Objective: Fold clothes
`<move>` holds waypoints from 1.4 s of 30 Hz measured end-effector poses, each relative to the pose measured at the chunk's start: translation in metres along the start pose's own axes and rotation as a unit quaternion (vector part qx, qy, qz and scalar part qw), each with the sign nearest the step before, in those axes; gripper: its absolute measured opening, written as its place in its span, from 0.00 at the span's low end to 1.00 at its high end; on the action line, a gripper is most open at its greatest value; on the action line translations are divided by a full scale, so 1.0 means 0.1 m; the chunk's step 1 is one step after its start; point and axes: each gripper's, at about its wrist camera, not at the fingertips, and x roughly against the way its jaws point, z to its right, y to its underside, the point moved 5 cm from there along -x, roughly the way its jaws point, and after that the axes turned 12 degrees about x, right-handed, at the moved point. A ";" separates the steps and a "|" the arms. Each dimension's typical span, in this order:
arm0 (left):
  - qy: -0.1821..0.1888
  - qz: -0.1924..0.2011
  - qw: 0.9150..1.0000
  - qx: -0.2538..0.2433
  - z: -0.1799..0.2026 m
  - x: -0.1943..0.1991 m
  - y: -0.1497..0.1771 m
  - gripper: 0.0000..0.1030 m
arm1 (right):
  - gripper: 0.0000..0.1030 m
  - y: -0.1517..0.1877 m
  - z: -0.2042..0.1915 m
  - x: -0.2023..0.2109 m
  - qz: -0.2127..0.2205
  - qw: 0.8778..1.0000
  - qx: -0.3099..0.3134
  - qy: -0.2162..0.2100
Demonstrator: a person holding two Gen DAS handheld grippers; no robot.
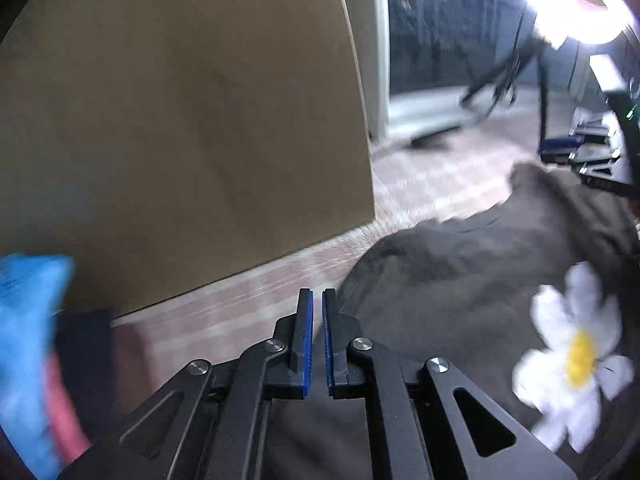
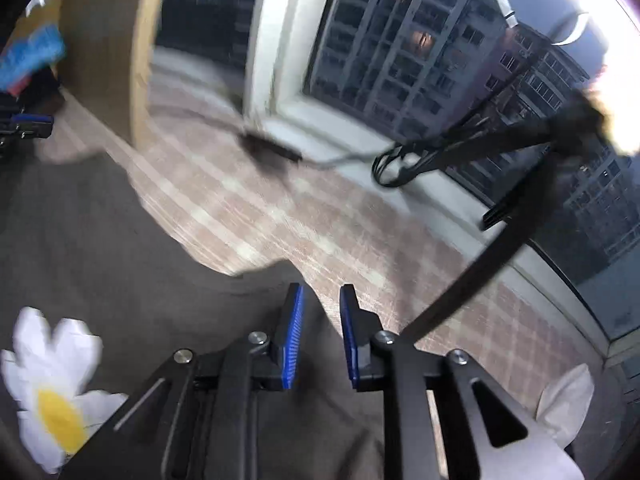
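My left gripper [image 1: 316,334] has its blue pads drawn almost together, only a thin slit between them, and I see no cloth caught in that slit. Its tips sit right at the near-left edge of the dark brown garment [image 1: 472,264], which spreads away to my right and forward over the checked cloth surface [image 1: 248,300]. My right gripper [image 2: 320,328] stands with its pads parted, nothing between them; its left pad hangs over the garment's edge, its right pad over the bare checked surface. So the garment lies between my two tools, its length running roughly from one to the other, with each at an opposite border. The white daisy with a yellow centre [image 1: 576,360] is sewn or printed nearer my body, between the grippers. Motion blur smears both views. I can read no brand, label or writing anywhere. A wooden panel [image 1: 180,120] stands beyond my left tool.
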 end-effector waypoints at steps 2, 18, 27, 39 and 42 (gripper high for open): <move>-0.005 0.020 1.000 -0.001 -0.12 0.47 0.11 0.09 | 0.38 0.00 0.02 0.17 0.002 1.000 -0.020 -0.004; 0.136 -0.109 0.968 0.180 -0.53 1.02 1.93 0.20 | 0.39 1.66 -0.69 1.93 -0.018 0.965 -0.250 -0.073; 0.075 -0.124 0.972 0.186 -0.41 0.22 1.70 0.21 | 0.39 2.57 -1.30 1.83 -0.116 0.952 -0.278 -0.053; 0.111 -0.075 0.978 0.162 -0.64 1.28 2.22 0.23 | 0.39 0.70 -1.92 1.90 0.005 0.979 -0.135 -0.154; 0.102 -0.098 0.980 0.139 -0.60 1.74 2.85 0.25 | 0.39 -0.05 -2.40 1.43 0.023 0.977 -0.064 -0.202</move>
